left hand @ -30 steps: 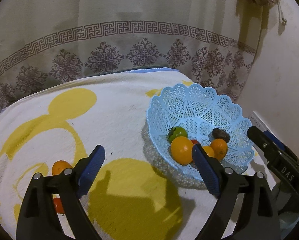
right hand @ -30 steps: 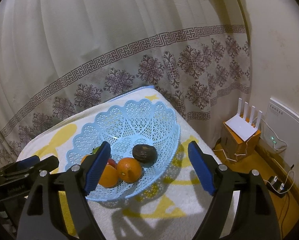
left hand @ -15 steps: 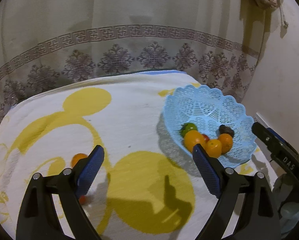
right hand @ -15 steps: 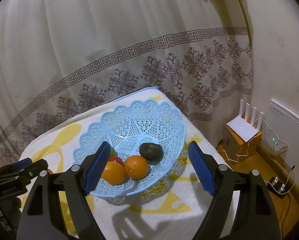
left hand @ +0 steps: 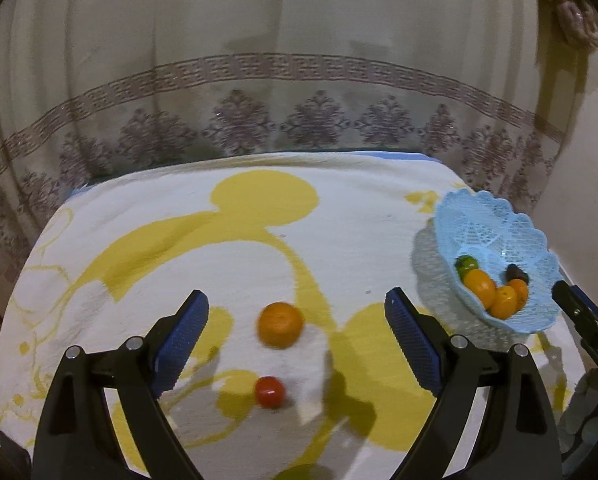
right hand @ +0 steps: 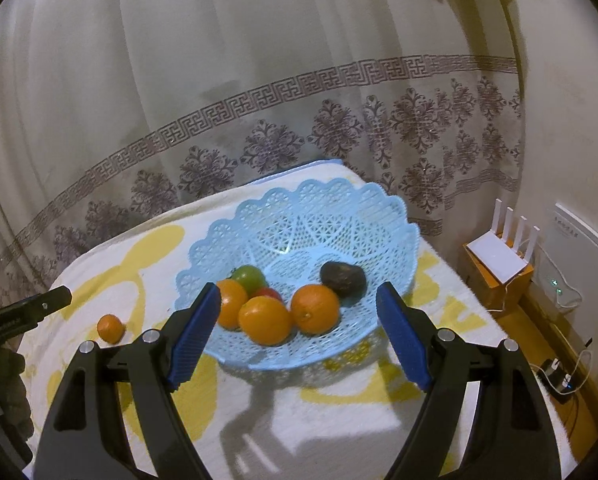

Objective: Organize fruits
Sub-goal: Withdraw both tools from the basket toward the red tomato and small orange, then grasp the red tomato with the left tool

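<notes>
A loose orange (left hand: 280, 324) and a small red tomato (left hand: 270, 391) lie on the white and yellow cloth (left hand: 179, 248). My left gripper (left hand: 297, 336) is open and empty, held above them with the orange between its jaws in view. A light blue lattice basket (right hand: 339, 216) holds several oranges (right hand: 314, 309), a green fruit (right hand: 250, 276), a red fruit (right hand: 268, 293) and a dark fruit (right hand: 343, 277). My right gripper (right hand: 299, 334) is open and empty just in front of the basket. The basket (left hand: 499, 232) also shows at the right of the left wrist view, and the loose orange (right hand: 110, 328) in the right wrist view.
A patterned curtain (right hand: 259, 120) hangs behind the table. To the right, below table level, a white router (right hand: 503, 252) sits on an orange box beside a wall, with cables and a power strip (right hand: 561, 376) on the floor.
My left gripper has swung left, away from the basket, so the loose orange and red tomato now sit between its jaws. My right gripper has drawn back slightly from the basket.
</notes>
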